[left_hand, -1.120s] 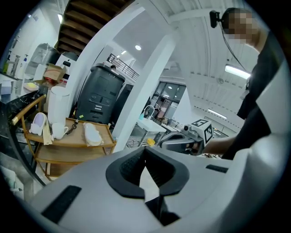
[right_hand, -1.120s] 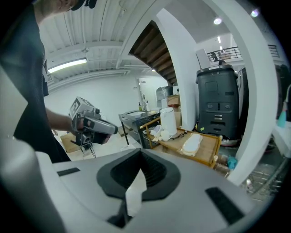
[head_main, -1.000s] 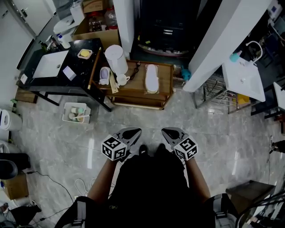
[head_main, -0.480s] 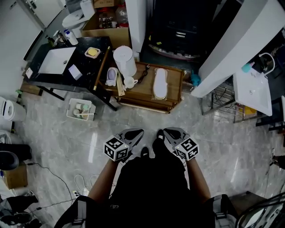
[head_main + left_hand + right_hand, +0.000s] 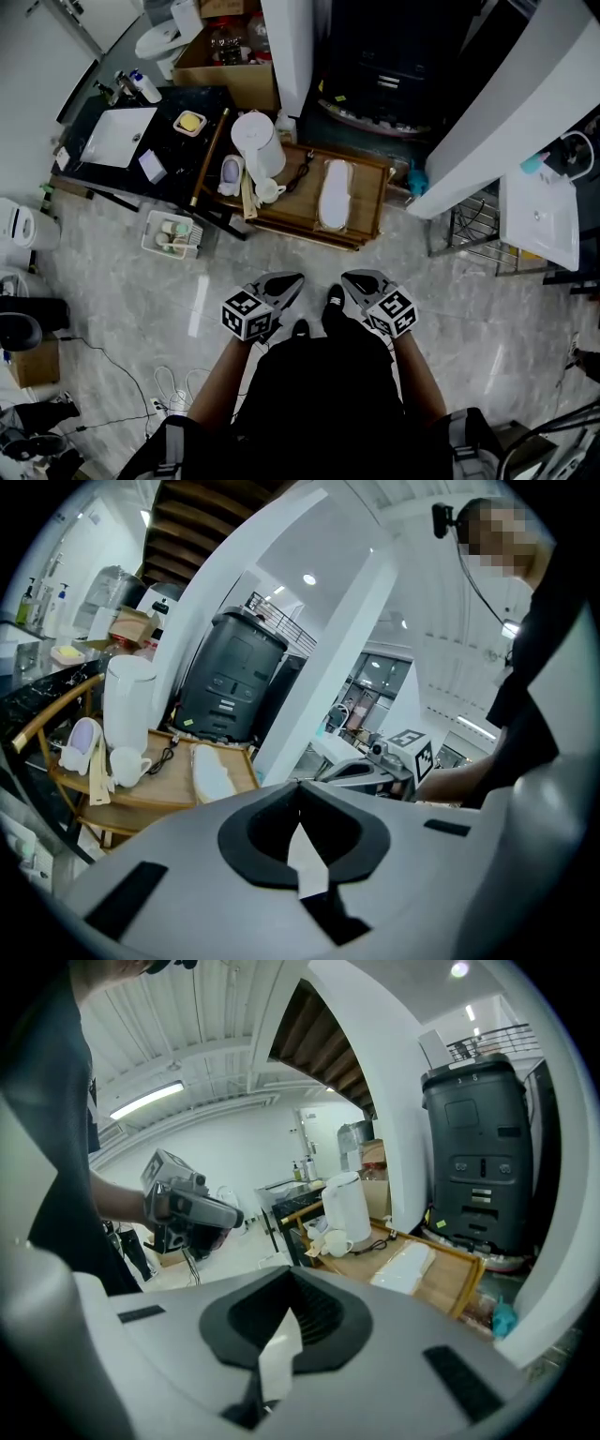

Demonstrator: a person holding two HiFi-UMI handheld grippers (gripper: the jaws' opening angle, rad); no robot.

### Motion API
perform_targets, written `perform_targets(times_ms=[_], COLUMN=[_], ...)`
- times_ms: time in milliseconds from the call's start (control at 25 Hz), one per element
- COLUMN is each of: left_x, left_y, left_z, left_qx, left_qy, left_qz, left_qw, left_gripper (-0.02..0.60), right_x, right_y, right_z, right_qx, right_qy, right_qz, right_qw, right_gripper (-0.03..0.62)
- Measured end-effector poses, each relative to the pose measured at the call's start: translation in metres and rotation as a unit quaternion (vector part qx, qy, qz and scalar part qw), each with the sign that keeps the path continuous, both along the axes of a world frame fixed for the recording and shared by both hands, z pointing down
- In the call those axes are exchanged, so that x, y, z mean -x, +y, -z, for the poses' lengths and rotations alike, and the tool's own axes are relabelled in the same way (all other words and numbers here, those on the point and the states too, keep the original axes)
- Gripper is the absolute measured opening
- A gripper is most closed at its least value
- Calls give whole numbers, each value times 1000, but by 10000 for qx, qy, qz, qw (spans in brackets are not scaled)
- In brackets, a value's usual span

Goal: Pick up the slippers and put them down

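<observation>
Two grippers hang low in front of you over the marble floor [image 5: 112,309], the left gripper [image 5: 292,279] and the right gripper [image 5: 349,278] side by side with their tips angled toward each other. Both are clenched with nothing in them. In the left gripper view the jaws of the left gripper [image 5: 300,787] meet at the tips with only floor showing through the gap behind them. The right gripper view shows the right gripper [image 5: 289,1275] closed the same way.

Ahead of you, well apart from both grippers, stands a low wooden table [image 5: 373,192] with a raised rim. A white slipper [image 5: 333,194] lies on its right half, running lengthwise from the far edge toward the near edge. Whether a second one sits beneath it cannot be told. The same slipper shows flat on the wood in the left gripper view [image 5: 214,772] and in the right gripper view [image 5: 405,1267].

At the far left corner of the table stands a white kettle [image 5: 258,145]. A white cup [image 5: 268,190] sits just in front of it, near the left edge. Left of the table is a black countertop [image 5: 178,131] with a white sink [image 5: 117,136], and a small basket [image 5: 169,234] sits on the floor below its near edge.
</observation>
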State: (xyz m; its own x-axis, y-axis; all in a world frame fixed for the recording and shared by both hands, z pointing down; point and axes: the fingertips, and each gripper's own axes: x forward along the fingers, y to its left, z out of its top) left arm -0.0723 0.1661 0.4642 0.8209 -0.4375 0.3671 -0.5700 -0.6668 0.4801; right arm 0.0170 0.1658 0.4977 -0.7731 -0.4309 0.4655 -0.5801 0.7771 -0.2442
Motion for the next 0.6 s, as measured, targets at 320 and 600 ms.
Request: perform_targets(times_ms=[320, 600], left_x=[-21, -11], left_y=[-33, -44], left_z=[3, 2], left_qx=[87, 131], left_qy=[-67, -254], left_qz=[420, 1092], left_qw=[9991, 9936], left_gripper=[11, 12], right_x=[-13, 0], right_y=[-46, -72], right_z=[-10, -14], right_qx=[190, 169], right_qy=[-96, -102], right_qz=[580, 1436], right_qw=[9981, 9894], right_gripper=[6, 6])
